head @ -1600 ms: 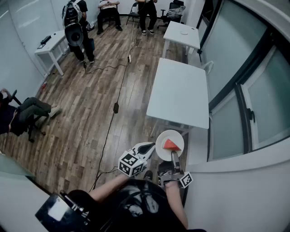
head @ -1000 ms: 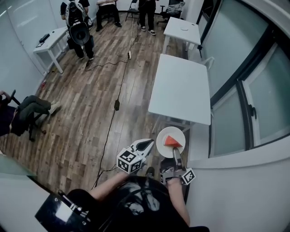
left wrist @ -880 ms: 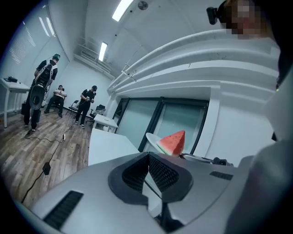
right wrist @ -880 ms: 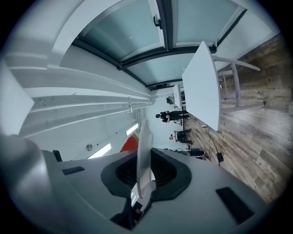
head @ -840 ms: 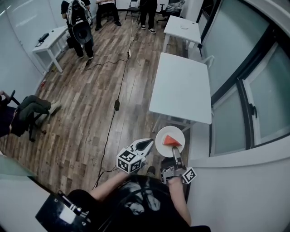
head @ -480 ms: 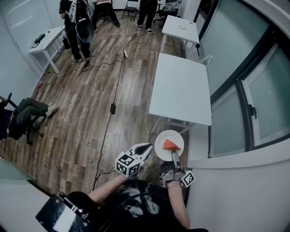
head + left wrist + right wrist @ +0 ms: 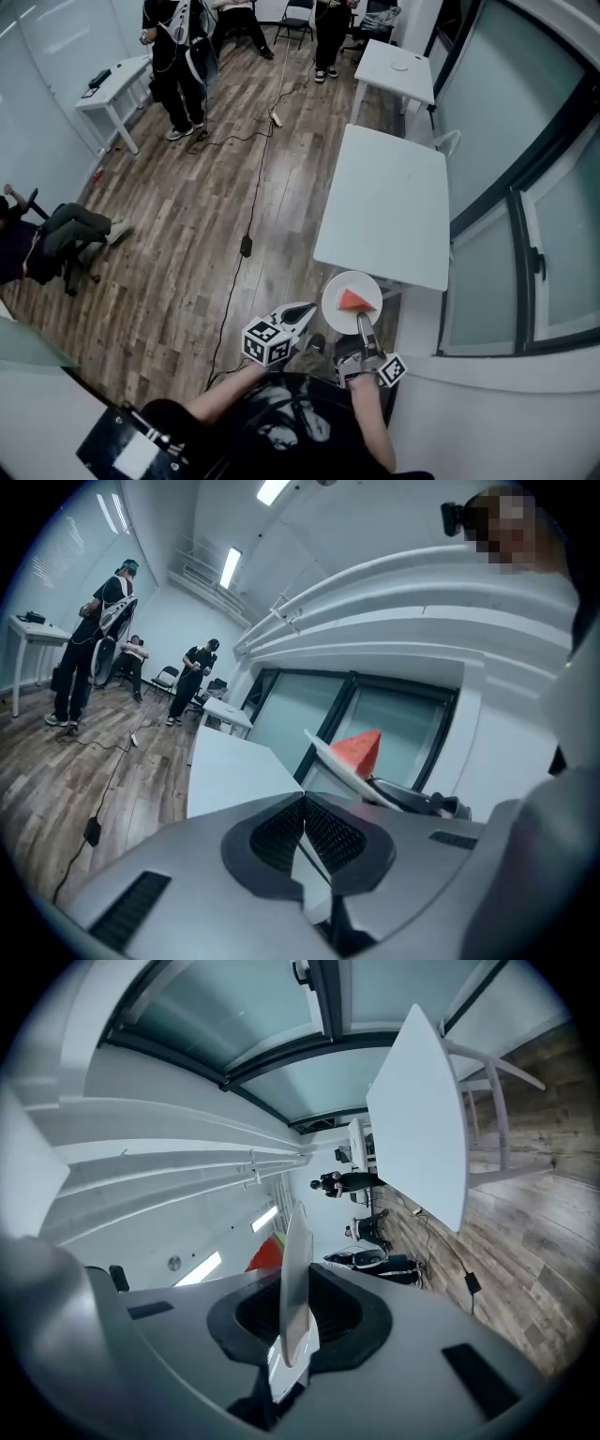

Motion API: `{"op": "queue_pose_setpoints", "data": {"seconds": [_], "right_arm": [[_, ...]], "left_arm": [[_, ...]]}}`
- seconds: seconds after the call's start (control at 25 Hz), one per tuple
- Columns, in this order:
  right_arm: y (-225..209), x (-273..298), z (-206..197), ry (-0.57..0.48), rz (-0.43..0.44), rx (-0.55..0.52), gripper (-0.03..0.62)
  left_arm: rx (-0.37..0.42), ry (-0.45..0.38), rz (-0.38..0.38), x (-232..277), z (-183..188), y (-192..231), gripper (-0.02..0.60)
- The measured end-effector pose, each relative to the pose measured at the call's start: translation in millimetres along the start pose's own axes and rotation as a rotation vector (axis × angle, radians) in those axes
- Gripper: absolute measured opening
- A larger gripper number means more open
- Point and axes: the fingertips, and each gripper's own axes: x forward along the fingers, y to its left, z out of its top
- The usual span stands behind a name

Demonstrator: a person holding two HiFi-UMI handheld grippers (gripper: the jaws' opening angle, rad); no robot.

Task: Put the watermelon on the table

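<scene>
A red watermelon wedge (image 7: 353,300) lies on a white round plate (image 7: 339,290). My right gripper (image 7: 361,322) is shut on the plate's near rim and holds it in the air, just short of the near edge of the long white table (image 7: 389,202). In the right gripper view the plate (image 7: 296,1251) stands edge-on between the jaws, with the wedge (image 7: 265,1252) behind it. My left gripper (image 7: 307,309) is shut and empty, just left of the plate. The left gripper view shows the wedge (image 7: 360,750), the plate's rim (image 7: 330,757) and the table (image 7: 225,771) ahead.
A glass window wall (image 7: 525,216) runs along the right. A second white table (image 7: 398,67) stands beyond the first, and a desk (image 7: 112,89) at the left wall. People stand and sit at the far end and at the left. A cable (image 7: 248,211) crosses the wood floor.
Both grippers and the plate with the wedge have come closer to the near edge of the long table. The people at the far end have shifted.
</scene>
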Motion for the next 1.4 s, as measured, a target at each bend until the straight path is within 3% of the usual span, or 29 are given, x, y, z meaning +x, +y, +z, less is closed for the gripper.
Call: {"op": "queue_pose_setpoints", "data": {"seconds": [0.12,0.2,0.44,0.6,0.92,1.4], "right_arm": [[11,26,37,-0.014,0.091,-0.055,0.032],[10,39,55,-0.011,0.103,-0.037,0.032],[-7,69,83,0.055,0.073,0.002,0.032],[-21,88,96,0.027,0.050,0.051,0.032],[-41,150,126,-0.004,0.029,0.023,0.032],[-61,223,165,-0.056,-0.030,-0.024,0.032]], "left_arm": [[0.003,-0.001,0.013,33,14,7,0.006],[0.020,-0.020,0.020,51,30,6,0.006],[0.034,-0.013,0.068,81,43,17,0.006],[0.005,0.018,0.081,96,48,39,0.006],[0.036,-0.001,0.046,138,101,93,0.006],[-0.031,0.027,-0.008,192,136,162,0.006]]}}
